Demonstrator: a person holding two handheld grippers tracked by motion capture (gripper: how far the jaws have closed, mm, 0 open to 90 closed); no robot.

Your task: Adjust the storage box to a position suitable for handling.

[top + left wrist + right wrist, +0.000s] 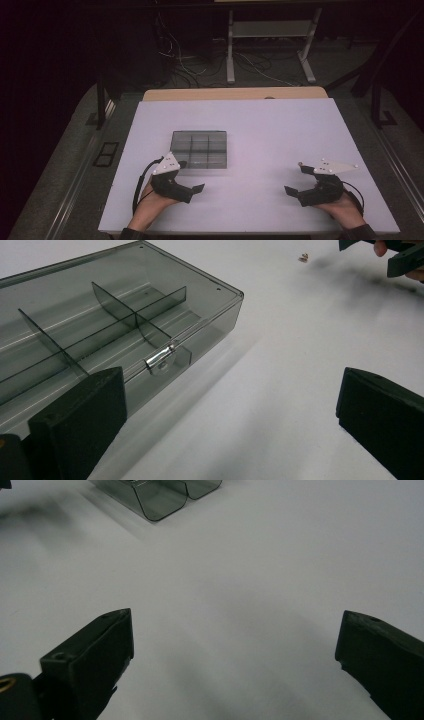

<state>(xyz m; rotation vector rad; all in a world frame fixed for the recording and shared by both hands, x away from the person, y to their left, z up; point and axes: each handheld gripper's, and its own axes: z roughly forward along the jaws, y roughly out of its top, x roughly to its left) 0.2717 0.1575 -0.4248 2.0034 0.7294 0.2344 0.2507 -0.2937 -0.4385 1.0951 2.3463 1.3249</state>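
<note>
Left gripper (192,176) sat jaws wide apart, empty, just beside the box's (199,149) near edge. The box lay mid-table (280,125), lid shut, latch (161,359) facing it; every visible compartment looked empty. Risk: a jaw nudging the box sideways instead of catching the latch. Right gripper (295,177) spread wide, empty, well apart.

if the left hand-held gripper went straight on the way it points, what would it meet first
Probably bare white table. The left hand-held gripper stands open, and the smoky divided box lies just left of its line, though its left jaw might clip the box's near edge.

Smoky compartment box (115,315) closed, tool (230,410) spread wide
</note>
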